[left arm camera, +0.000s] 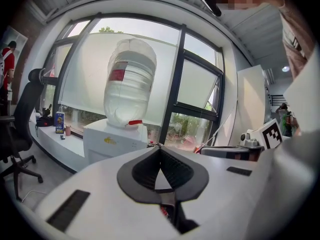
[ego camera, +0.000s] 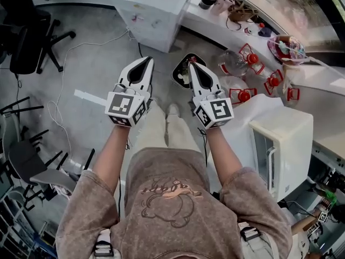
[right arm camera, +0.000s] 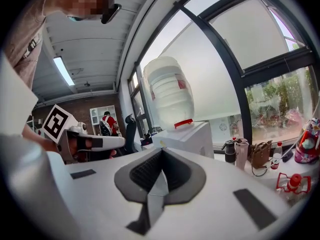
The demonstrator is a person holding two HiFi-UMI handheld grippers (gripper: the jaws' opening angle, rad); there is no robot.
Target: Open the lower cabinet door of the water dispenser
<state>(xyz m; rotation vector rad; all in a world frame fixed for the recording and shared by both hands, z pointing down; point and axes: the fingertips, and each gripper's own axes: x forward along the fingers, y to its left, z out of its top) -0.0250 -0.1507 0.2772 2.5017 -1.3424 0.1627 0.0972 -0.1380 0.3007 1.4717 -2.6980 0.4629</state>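
The white water dispenser (ego camera: 155, 16) stands straight ahead on the grey floor, and only its top and front face show in the head view. In the left gripper view the dispenser (left arm camera: 111, 143) carries a big clear bottle (left arm camera: 129, 81). The right gripper view shows the same dispenser (right arm camera: 187, 138) and bottle (right arm camera: 169, 91). Its lower cabinet door is hidden behind the jaws in both gripper views. My left gripper (ego camera: 146, 61) and right gripper (ego camera: 191, 67) are held side by side, short of the dispenser, both shut and empty. The jaws meet at the tips of the left gripper (left arm camera: 160, 147) and the right gripper (right arm camera: 161, 150).
Several empty bottles with red caps (ego camera: 243, 63) lie on the floor at the right. A small white cabinet with a handle (ego camera: 283, 144) stands close at the right. A dark bin (ego camera: 183, 69) sits by the dispenser. Office chairs (ego camera: 32, 31) and cables are at the left.
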